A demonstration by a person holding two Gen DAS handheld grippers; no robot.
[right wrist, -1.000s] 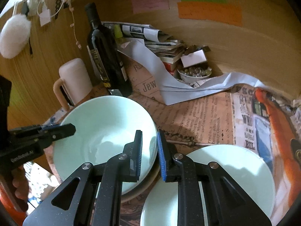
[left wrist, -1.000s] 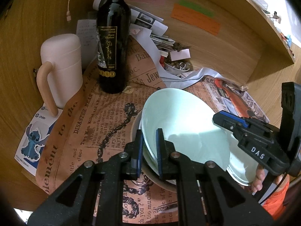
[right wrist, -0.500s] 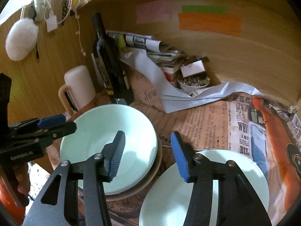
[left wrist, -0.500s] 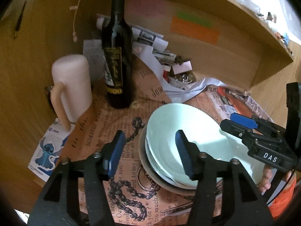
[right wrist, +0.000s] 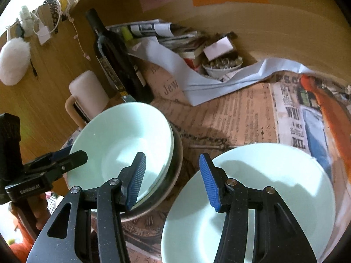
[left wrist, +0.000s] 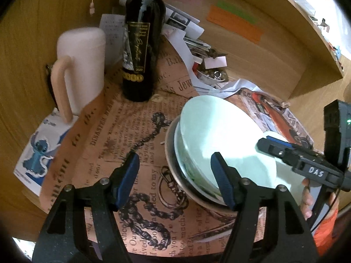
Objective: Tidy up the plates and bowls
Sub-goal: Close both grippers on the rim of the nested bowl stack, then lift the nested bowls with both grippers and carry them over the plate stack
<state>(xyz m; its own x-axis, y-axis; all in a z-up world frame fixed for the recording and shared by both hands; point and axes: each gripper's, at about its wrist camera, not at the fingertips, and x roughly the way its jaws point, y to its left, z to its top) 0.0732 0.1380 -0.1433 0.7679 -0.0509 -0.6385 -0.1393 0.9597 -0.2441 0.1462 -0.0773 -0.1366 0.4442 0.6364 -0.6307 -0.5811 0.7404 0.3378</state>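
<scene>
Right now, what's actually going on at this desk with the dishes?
A person is sorting dishes with two tools. The left hand-held gripper and the right hand-held gripper are both open and hold nothing. Between them, a pale green bowl sits nested in a stack inside a darker bowl on the newspaper-covered desk. A pale green plate lies apart to the right. A wine bottle and a pink mug stand behind.

Both grippers, left (left wrist: 175, 175) and right (right wrist: 172, 179), let go of the bowl (right wrist: 122, 144) rim and opened wide.
</scene>
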